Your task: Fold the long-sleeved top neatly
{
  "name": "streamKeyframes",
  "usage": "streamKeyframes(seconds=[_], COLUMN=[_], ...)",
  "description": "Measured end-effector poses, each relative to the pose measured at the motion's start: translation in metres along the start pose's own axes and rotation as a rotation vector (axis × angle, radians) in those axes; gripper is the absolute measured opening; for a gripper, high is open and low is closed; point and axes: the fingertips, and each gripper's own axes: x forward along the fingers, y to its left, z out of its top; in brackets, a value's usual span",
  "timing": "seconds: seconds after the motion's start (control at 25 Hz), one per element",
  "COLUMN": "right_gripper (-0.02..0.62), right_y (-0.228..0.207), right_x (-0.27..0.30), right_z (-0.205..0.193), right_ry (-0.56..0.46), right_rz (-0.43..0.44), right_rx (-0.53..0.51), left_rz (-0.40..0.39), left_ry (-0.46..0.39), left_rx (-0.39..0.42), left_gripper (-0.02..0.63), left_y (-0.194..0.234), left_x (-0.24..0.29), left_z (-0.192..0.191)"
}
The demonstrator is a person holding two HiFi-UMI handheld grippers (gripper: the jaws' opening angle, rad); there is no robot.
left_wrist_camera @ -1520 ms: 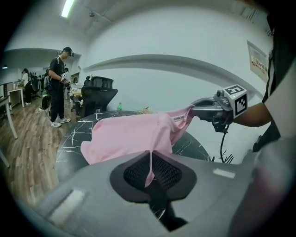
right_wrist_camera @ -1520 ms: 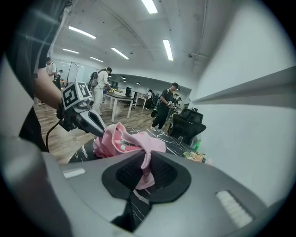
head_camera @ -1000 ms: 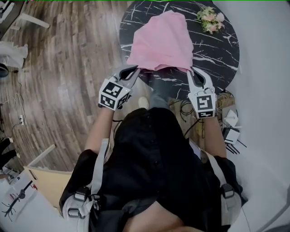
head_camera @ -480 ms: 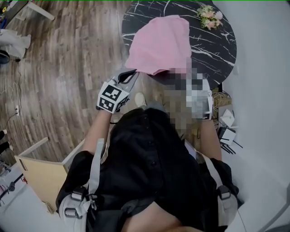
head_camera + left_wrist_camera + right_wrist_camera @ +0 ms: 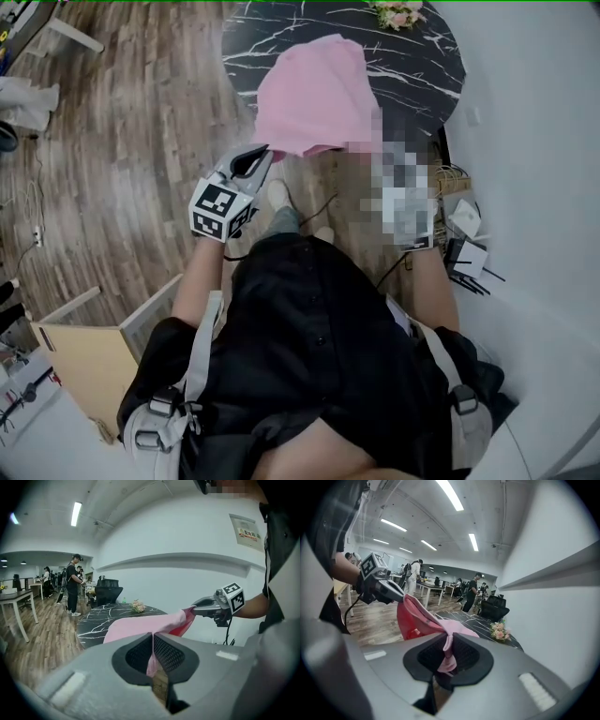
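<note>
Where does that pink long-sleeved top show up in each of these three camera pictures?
Head view: the pink long-sleeved top is upper centre, partly on the black marble round table.
Left gripper view: the top is in the centre, stretching rightward.
Right gripper view: the top is centre-left.
Shared landmark: the small flower bouquet on the table.

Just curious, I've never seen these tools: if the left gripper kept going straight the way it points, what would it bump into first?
Probably the pink top that the left gripper grips, stretched out ahead of it. After that comes the round black table under the cloth. Depth is hard to judge.
</note>
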Motion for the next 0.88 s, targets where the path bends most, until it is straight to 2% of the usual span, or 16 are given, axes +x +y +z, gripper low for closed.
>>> streamKeyframes(seconds=[0.28, 0.56, 0.72, 0.88], right_gripper=[0.035, 0.035, 0.035, 0.035], right_y=[0.001, 0.0, -0.006, -0.019], right_x=[-0.07, -0.104, -0.121, -0.134], right_z=[-0.011, -0.007, 0.021, 0.058], right_ry=[-0.036, -0.079, -0.136, -0.21], right_rz=[-0.03, -0.055, -0.092, -0.143], right_rx=[-0.031, -0.06, -0.084, -0.141], left_rz=[0.003, 0.021, 0.011, 0.006], left_ry=[-0.053, -0.101, -0.098, -0.134], left_rx=[0.022, 0.064, 0.076, 0.1], left_gripper=[0.017, 0.017, 0.017, 0.017], left_y=[-0.065, -0.098, -0.11, -0.117], left_x=[-0.016, -0.032, -0.046, -0.06], left_z=[0.009, 0.03, 0.049, 0.08])
